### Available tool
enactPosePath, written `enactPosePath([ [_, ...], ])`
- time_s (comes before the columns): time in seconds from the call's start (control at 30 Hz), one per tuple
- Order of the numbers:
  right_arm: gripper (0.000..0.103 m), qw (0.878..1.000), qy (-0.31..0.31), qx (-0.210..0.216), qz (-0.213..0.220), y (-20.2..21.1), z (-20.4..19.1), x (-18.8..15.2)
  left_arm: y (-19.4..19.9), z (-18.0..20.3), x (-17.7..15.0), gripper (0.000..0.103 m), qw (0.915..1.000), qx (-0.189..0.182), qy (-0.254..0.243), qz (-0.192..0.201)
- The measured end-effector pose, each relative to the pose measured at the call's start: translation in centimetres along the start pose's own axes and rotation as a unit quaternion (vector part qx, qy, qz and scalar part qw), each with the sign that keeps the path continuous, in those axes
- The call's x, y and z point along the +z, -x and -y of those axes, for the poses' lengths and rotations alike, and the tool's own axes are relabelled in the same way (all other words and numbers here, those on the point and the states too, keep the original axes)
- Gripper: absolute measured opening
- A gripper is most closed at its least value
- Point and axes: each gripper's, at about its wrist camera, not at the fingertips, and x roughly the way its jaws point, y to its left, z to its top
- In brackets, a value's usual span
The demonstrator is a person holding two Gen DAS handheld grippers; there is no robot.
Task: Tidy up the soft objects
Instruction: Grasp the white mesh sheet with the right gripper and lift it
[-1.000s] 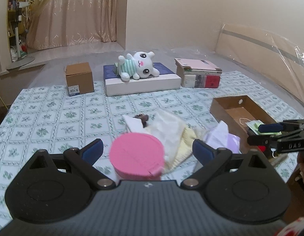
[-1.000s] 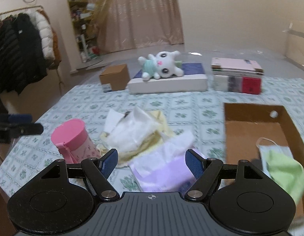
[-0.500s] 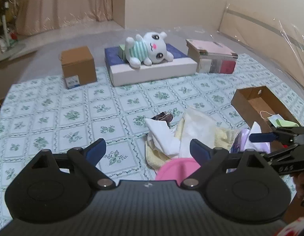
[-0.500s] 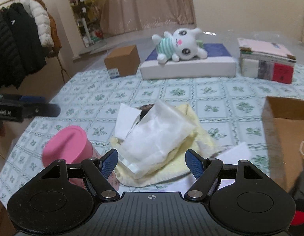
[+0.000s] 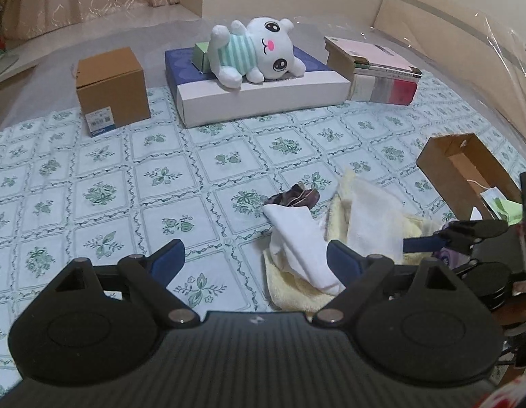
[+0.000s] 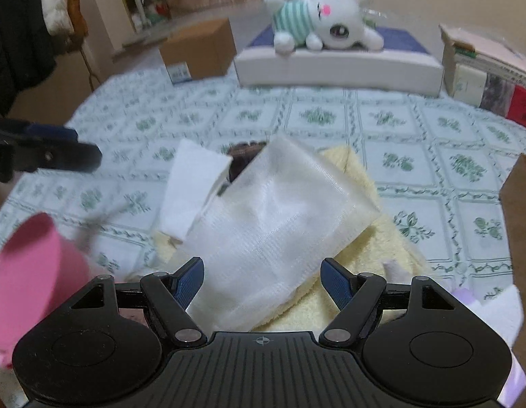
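Both grippers — the left gripper [image 5: 252, 258] and the right gripper [image 6: 261, 280] — are wide open and hold nothing. Just past them, the white cloth [image 6: 276, 234] and yellow towel [image 6: 382, 248] lie heaped on the tablecloth [image 5: 103, 187]. Farther right, the open box [image 5: 467, 170] holds only a mask — most sorting is left.

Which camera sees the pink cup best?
The right wrist view. The pink cup sits at its lower left edge, blurred and partly hidden behind the right gripper. The left wrist view does not show the cup at all.
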Motion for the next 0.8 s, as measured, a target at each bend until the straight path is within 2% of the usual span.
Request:
enactPosePath([
  [0.1, 0.073, 1.000, -0.012, -0.003, -0.004, -0.7, 0.2, 0.0, -0.8, -0.1, 0.2, 0.089, 1.0000, -0.003, 0.001, -0.004],
  [0.13, 0.059, 1.000, -0.013, -0.004, -0.003, -0.7, 0.2, 0.1, -1.1, -0.1, 0.2, 0.089, 1.0000, -0.004, 0.000, -0.006],
  [0.2, 0.042, 1.000, -0.017, -0.007, -0.001, -0.5, 0.3, 0.1, -1.6, 0.0, 0.3, 0.089, 0.9999, -0.005, -0.002, -0.010],
  [0.27, 0.031, 1.000, -0.016, -0.010, 0.005, 0.0, 0.3, 0.1, -1.9, 0.1, 0.4, 0.089, 0.9999, -0.007, -0.004, -0.014],
  [0.33, 0.010, 1.000, -0.013, -0.009, 0.009, 0.6, 0.4, 0.2, -2.3, 0.2, 0.4, 0.089, 0.9998, -0.008, -0.006, -0.019],
  [0.4, 0.002, 1.000, -0.013, -0.009, 0.015, 1.2, 0.6, 0.3, -2.6, 0.4, 0.5, 0.088, 0.9996, -0.010, -0.009, -0.024],
  [0.57, 0.001, 0.999, -0.003, -0.020, 0.050, 4.2, 1.6, 1.1, -3.3, 1.3, 1.2, 0.088, 0.9985, -0.021, -0.025, -0.044],
  [0.8, 0.001, 0.993, 0.002, -0.063, 0.101, 8.0, 4.3, 2.7, -5.9, 2.6, 2.9, 0.088, 0.9933, -0.045, -0.050, -0.095],
])
